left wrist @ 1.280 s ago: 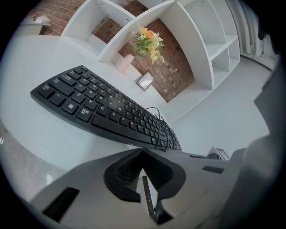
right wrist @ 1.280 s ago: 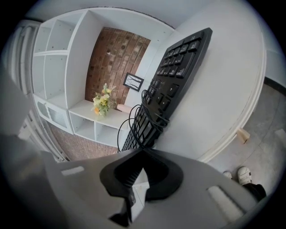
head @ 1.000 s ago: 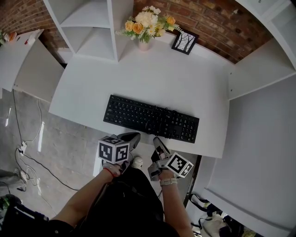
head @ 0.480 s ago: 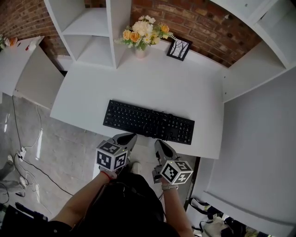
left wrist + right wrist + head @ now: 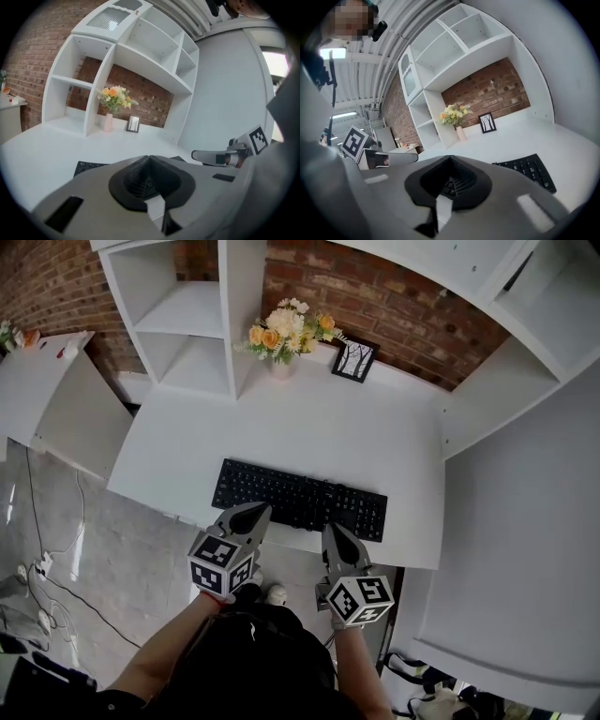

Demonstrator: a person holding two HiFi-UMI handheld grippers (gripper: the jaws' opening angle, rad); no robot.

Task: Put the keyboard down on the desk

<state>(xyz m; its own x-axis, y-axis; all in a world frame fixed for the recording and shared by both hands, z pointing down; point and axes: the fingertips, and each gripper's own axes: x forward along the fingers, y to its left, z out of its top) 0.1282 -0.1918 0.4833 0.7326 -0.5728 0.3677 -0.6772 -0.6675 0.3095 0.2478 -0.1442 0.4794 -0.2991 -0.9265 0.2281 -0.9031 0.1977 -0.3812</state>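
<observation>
Nearest me, 6 o'clock: left gripper (image 5: pixel 251 514) and right gripper (image 5: pixel 334 532), both with jaws closed tight and nothing in either, hanging just short of the desk (image 5: pixel 187 437) edge. Just beyond, the black keyboard (image 5: pixel 300 501) already lies flat along the desk's near edge. Judged light, rigid plastic, slick case; I'd grip its short ends, not the keys. At 12 o'clock: flower vase (image 5: pixel 284 332), picture frame (image 5: pixel 353 360).

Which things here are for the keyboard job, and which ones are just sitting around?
For the job:
keyboard, lying on the desk
left gripper and right gripper, both shut and empty

Just lying about:
vase of flowers
picture frame
white shelves
</observation>
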